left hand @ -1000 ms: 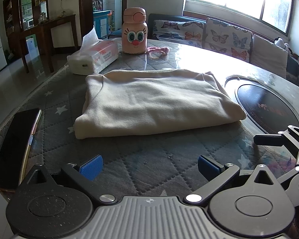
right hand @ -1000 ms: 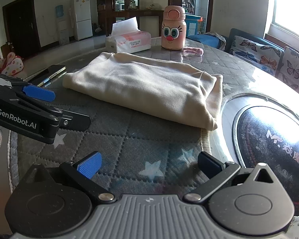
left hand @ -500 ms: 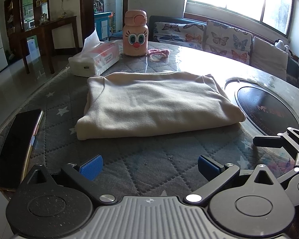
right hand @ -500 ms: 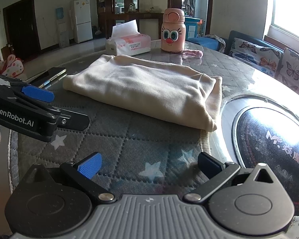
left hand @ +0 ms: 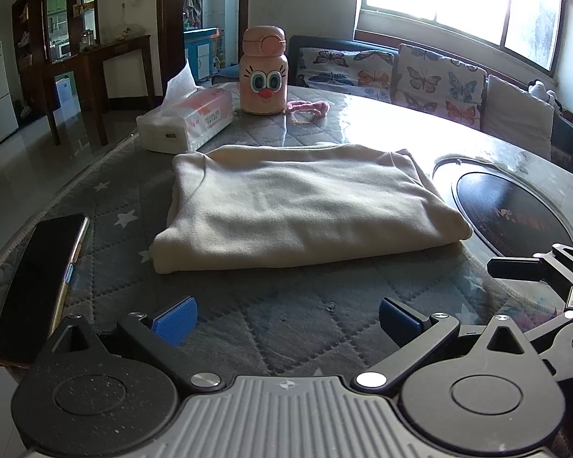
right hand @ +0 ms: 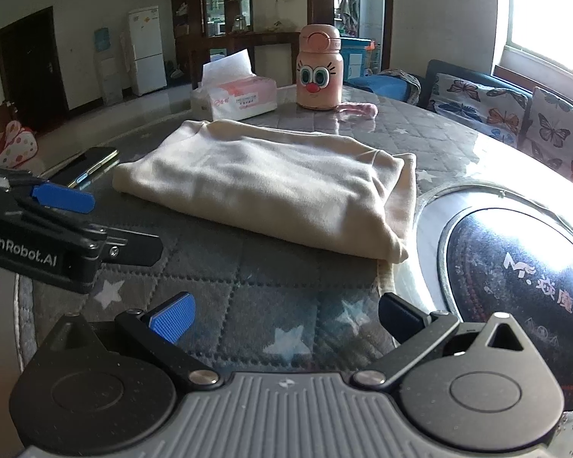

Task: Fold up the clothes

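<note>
A cream garment (left hand: 301, 206) lies folded into a flat rectangle on the grey star-patterned table mat (left hand: 248, 305); it also shows in the right wrist view (right hand: 271, 187). My left gripper (left hand: 286, 316) is open and empty, a short way in front of the garment's near edge. My right gripper (right hand: 284, 315) is open and empty, in front of the garment's right corner. Each gripper shows at the edge of the other's view, the right one at the right (left hand: 546, 271) and the left one at the left (right hand: 57, 225).
A black phone (left hand: 38, 274) lies at the mat's left edge. A tissue box (left hand: 187, 122), a pink cartoon bottle (left hand: 263, 72) and a pink hair tie (left hand: 309, 108) stand behind the garment. A round black inset cooktop (left hand: 512, 213) is to the right.
Both grippers have pulled back slightly and risen, so the garment looks a little farther off. The garment has not moved. Both grippers stay open.
</note>
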Available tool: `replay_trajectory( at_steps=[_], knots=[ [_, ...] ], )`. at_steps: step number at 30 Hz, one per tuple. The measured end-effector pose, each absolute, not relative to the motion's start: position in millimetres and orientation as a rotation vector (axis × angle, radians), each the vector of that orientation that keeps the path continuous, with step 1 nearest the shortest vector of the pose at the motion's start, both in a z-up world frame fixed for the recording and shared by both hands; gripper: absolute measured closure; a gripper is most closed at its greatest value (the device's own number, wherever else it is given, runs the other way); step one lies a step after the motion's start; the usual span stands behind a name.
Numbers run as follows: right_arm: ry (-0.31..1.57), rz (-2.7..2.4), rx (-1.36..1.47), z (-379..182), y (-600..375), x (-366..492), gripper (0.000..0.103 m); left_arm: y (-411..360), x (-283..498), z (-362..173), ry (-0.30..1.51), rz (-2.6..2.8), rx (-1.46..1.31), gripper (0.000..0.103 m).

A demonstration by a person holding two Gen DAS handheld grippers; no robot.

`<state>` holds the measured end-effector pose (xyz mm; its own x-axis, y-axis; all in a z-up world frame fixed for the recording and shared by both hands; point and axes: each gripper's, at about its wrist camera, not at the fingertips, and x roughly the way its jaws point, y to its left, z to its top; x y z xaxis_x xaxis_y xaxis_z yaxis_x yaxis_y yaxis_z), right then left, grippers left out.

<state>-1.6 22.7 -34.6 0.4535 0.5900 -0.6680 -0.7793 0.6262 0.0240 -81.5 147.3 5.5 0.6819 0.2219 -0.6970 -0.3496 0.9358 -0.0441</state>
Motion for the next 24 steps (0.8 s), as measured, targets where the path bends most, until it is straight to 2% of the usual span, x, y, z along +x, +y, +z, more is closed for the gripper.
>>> replay_trajectory(
  at_steps=[24],
  knots=[
    [0.657,0.842,-0.257,-18,24,-12,0.000,145,-98,20,0.698,0.337,-0.173,0.000]
  ],
)
